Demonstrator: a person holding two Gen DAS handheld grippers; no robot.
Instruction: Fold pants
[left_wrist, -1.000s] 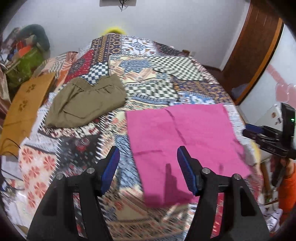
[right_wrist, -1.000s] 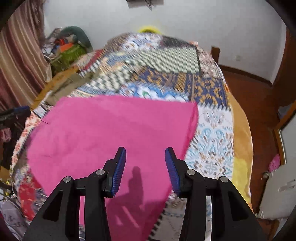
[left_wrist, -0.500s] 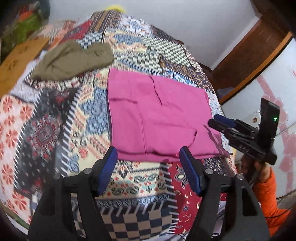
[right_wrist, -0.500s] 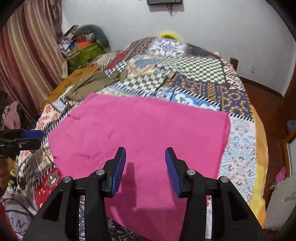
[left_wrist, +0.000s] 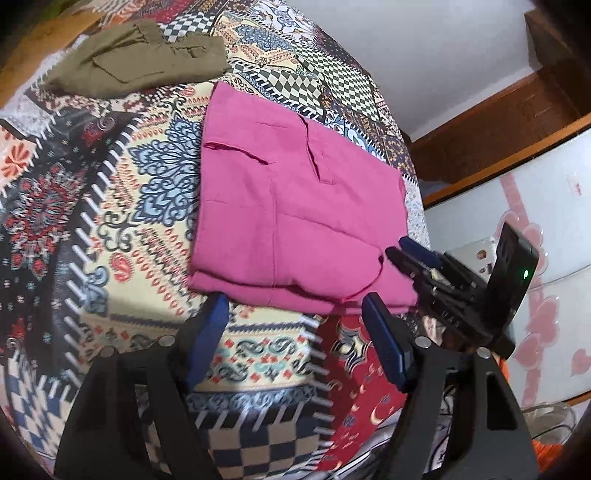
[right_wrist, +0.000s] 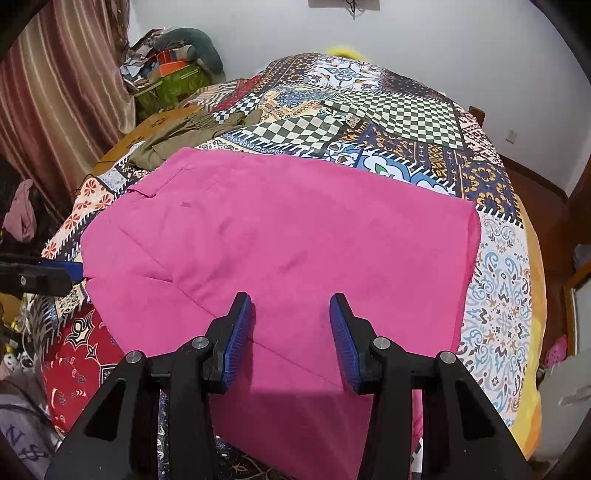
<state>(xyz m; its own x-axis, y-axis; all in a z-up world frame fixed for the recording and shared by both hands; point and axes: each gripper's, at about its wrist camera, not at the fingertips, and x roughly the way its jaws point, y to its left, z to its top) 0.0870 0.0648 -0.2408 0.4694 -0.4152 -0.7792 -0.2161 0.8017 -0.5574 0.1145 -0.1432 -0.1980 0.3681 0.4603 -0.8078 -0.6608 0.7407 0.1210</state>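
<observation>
With the pink pants (left_wrist: 295, 214) lying flat and part-folded on the quilt (left_wrist: 110, 229), we judge the next fold wants both near corners pinched cleanly: our left gripper (left_wrist: 295, 325) hangs wide and empty just short of the near hem, our right gripper (right_wrist: 291, 332) wide and empty over the cloth. The olive shorts (left_wrist: 136, 62) lie well apart at the far corner, so nothing blocks us.
</observation>
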